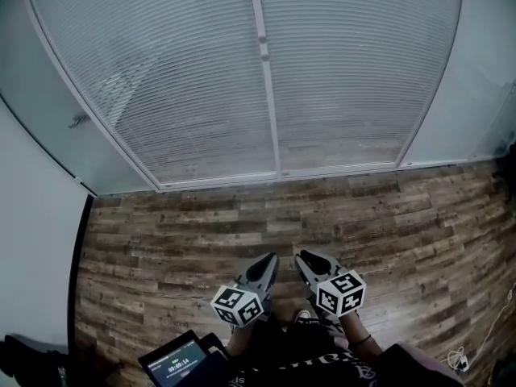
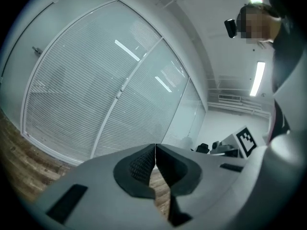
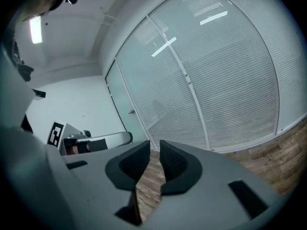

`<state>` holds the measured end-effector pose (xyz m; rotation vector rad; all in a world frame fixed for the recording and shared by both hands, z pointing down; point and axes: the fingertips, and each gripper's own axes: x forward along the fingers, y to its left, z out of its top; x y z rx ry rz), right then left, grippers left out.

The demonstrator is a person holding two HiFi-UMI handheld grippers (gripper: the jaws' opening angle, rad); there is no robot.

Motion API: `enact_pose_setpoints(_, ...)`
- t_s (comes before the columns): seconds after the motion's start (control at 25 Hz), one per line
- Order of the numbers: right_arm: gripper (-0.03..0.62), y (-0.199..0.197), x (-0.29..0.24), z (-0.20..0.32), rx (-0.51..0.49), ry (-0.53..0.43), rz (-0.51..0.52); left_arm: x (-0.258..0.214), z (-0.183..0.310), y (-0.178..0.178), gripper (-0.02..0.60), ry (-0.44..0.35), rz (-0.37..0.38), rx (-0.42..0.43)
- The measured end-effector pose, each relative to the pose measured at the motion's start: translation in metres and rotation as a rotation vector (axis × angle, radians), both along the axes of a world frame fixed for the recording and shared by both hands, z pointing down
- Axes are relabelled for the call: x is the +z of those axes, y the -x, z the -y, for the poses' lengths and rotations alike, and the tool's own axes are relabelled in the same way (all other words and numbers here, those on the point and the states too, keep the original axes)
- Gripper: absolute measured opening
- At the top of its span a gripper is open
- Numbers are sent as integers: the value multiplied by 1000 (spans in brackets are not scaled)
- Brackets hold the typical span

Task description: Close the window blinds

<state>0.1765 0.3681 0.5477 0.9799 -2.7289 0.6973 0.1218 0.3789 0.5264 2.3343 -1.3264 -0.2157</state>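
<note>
Between the pads of your left gripper (image 2: 155, 151) nothing sits: its jaws are pressed together at the tips, clenched on empty air. Your right gripper (image 3: 154, 150) has its jaws released a narrow way, and only floorboards show through the gap. Both grippers point toward the window blinds (image 1: 185, 79) but are well short of them, side by side, with their marker cubes (image 1: 238, 305) nearest you. Your hands behind the cubes are mostly cut off by the lower edge of the head view. A strip of wooden floor (image 1: 242, 216) lies between the grippers and the foot of the blinds. The blinds hang over both panes, either side of a white centre post (image 1: 266, 79), down to the bottom rail. Whether the slats are tilted fully shut is hard to make out, though a darker patch shows on the left pane. Left of the blinds stands a glass door (image 1: 40, 71) with a small handle (image 1: 78, 121), its top out of frame. Far back from the blinds, a dark screen (image 1: 179, 367) is half cut off, its print too small to read.
</note>
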Motion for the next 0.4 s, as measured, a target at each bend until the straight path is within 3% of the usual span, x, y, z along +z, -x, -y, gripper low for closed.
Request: enact_pose_setpoints(0.4, 74, -22, -4, -7, -10, -23, 6, -8, -5, -19, 5, -26, 12, -10)
